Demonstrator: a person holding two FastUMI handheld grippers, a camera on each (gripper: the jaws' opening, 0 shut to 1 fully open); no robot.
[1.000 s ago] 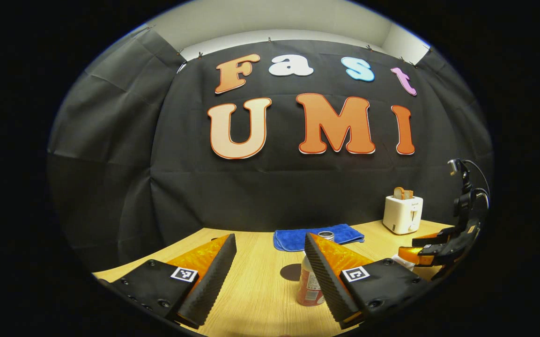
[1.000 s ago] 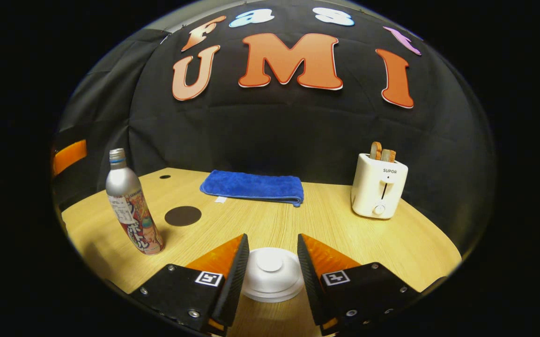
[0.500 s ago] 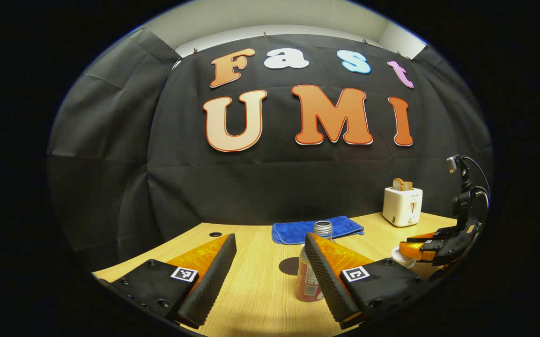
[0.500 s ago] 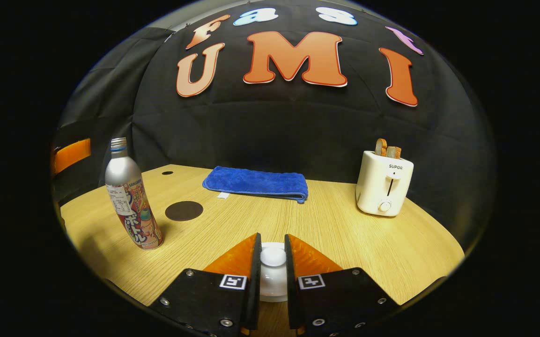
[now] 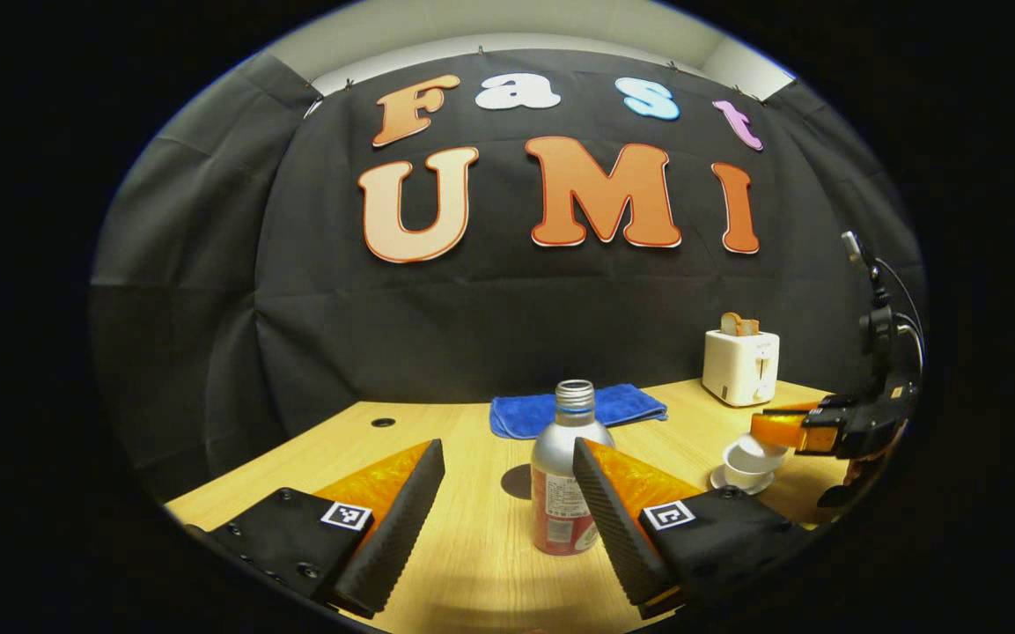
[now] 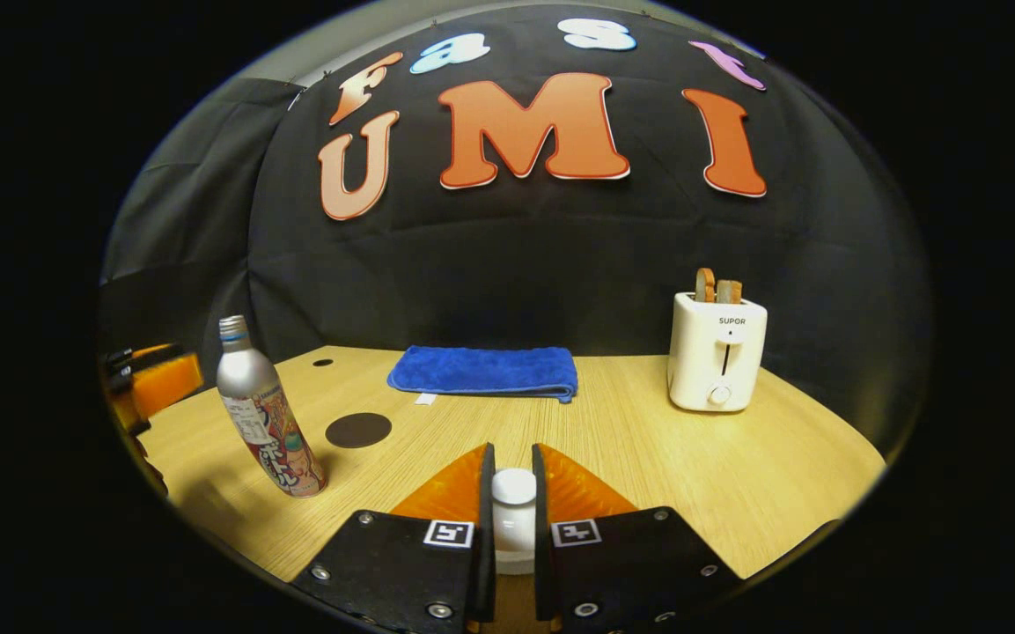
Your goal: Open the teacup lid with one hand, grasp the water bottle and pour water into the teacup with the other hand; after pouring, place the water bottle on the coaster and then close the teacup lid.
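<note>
The silver water bottle [image 5: 562, 482] with a red label stands uncapped on the wooden table [image 5: 472, 563]. It sits between the spread fingers of my open left gripper [image 5: 507, 449], close to the right finger. The dark round coaster [image 5: 518, 481] lies just behind it. At the right, the white teacup [image 5: 743, 471] rests on its saucer, with the right gripper [image 5: 780, 429] over it. In the right gripper view, my right gripper [image 6: 511, 462] is shut on the knob of the white teacup lid [image 6: 513, 487]. The bottle [image 6: 268, 421] and coaster [image 6: 358, 430] stand to its left.
A folded blue cloth [image 6: 482, 371] lies at the back of the table, and a white toaster [image 6: 716, 350] holding bread stands at the back right. The left gripper's finger [image 6: 155, 383] shows at the left edge. Black cloth walls the table's far side.
My right gripper closed from open around the lid onto its knob and has risen a little. The left gripper moved in on the bottle, which now shows fuller between its fingers.
</note>
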